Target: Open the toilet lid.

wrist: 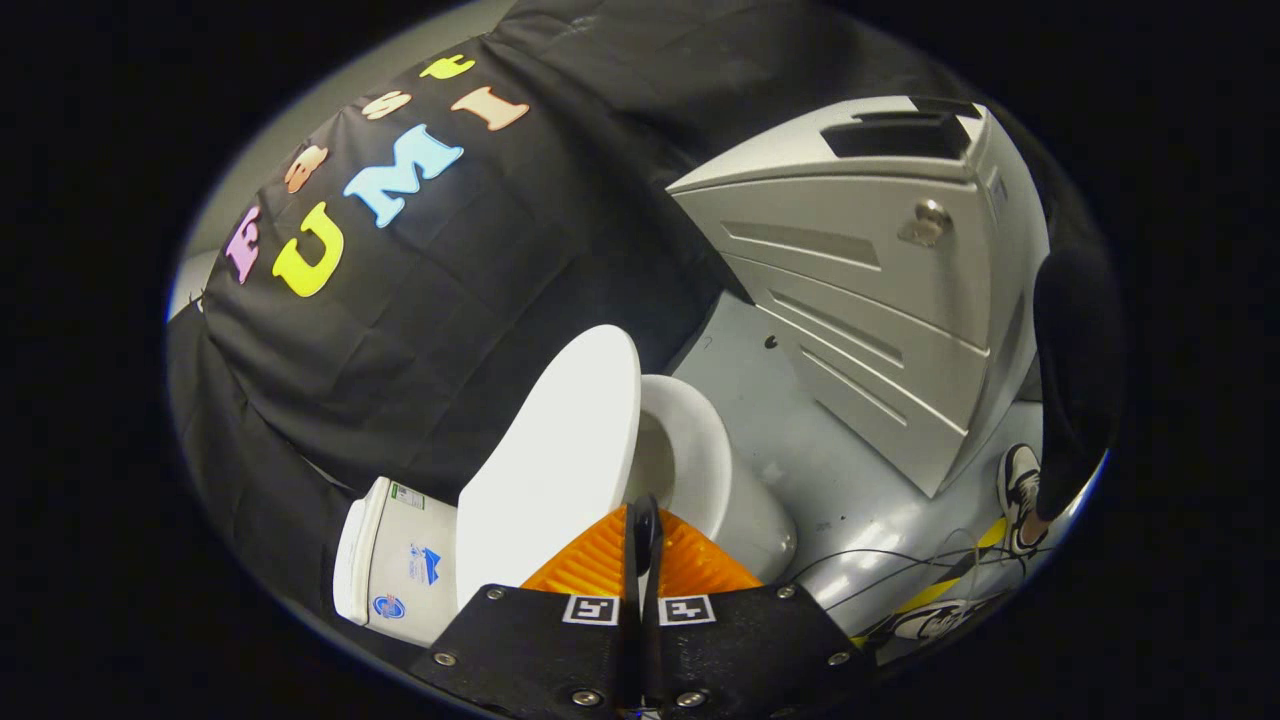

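Note:
The white toilet lid (pixel 550 470) is raised off the seat and bowl (pixel 690 460), standing at an angle toward the white tank (pixel 400 570). The open bowl shows just beyond the fingers. My gripper (pixel 643 525) is shut, its two fingers pressed together with only a thin line between the pads. The fingertips (pixel 648 515) sit right at the lid's free edge, touching or nearly touching it. Nothing shows between the fingers.
A grey cabinet (pixel 880 290) with slatted panels and a metal latch stands beyond the toilet across a strip of grey floor (pixel 800 430). A person's dark trouser leg and shoe (pixel 1020 490) are beside it. Cables (pixel 900 565) lie on the floor near yellow-black tape.

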A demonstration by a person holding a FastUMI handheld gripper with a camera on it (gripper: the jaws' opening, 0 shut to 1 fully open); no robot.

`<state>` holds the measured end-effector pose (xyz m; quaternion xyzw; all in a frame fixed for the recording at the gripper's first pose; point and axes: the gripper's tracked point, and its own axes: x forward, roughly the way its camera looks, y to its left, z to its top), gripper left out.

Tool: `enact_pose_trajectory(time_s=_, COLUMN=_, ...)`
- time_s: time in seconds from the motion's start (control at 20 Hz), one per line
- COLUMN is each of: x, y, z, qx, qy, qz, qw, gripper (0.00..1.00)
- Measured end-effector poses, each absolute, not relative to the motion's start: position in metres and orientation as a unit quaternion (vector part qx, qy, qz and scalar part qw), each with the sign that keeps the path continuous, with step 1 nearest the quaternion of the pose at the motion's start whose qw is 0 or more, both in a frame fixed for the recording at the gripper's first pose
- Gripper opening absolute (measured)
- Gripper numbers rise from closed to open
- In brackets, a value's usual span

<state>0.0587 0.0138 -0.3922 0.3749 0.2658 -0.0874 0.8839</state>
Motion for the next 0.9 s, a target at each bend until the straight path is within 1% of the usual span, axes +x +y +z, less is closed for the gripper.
enact_pose_trajectory(time_s=0.45, x=0.062, y=0.039, z=-0.315, qx=0.29, qy=0.223, qz=-0.075, qw=0.928, gripper=0.0)
enact_pose_trajectory(time_s=0.9, x=0.065, y=0.083, z=-0.239, qx=0.184, qy=0.186, qz=-0.053, qw=0.964, gripper=0.0)
